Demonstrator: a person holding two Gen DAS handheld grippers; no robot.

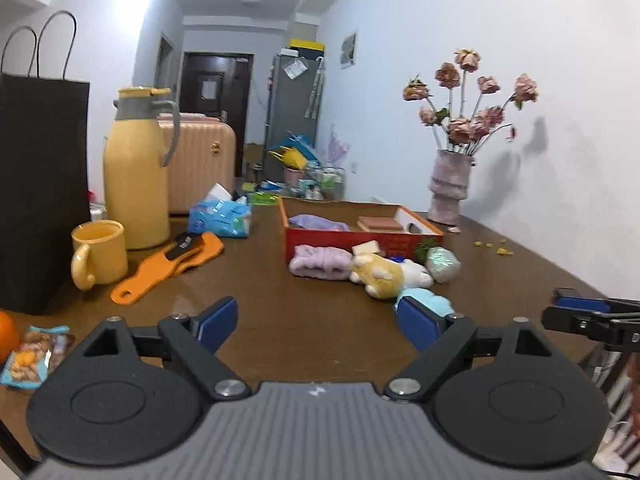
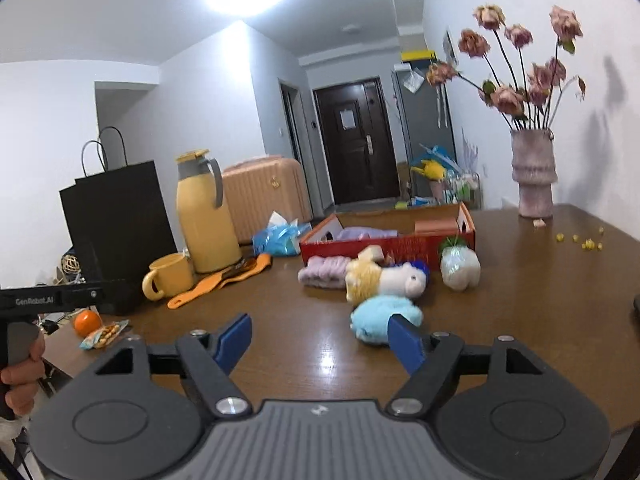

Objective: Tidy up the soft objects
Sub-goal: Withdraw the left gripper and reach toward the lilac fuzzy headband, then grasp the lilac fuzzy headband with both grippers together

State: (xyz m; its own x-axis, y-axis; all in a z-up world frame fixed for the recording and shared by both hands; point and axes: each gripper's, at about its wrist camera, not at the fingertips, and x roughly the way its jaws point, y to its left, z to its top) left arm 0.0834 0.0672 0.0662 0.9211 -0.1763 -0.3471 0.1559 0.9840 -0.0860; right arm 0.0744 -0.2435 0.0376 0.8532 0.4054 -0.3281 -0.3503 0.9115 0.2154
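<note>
Both grippers hang low over the near end of the brown table point(image 2: 540, 300), and neither grasps anything. The left gripper point(image 1: 318, 326) has its blue pads spread wide over bare wood; the right gripper point(image 2: 320, 344) is spread just as wide, with the light blue plush point(image 2: 382, 316) lying just beyond its right finger.

Behind that plush the soft things sit bunched together — a yellow-and-white stuffed animal point(image 2: 380, 280) on its side, a lilac fuzzy cloth point(image 2: 324, 274) to its left, a pale shiny pouch point(image 2: 460, 266) to its right. All three lie against the front wall of the red box point(image 2: 384, 244), which already holds a purple cloth point(image 2: 366, 233).

Off to the left stand a yellow thermos point(image 2: 206, 216) and a yellow mug point(image 2: 170, 276).
</note>
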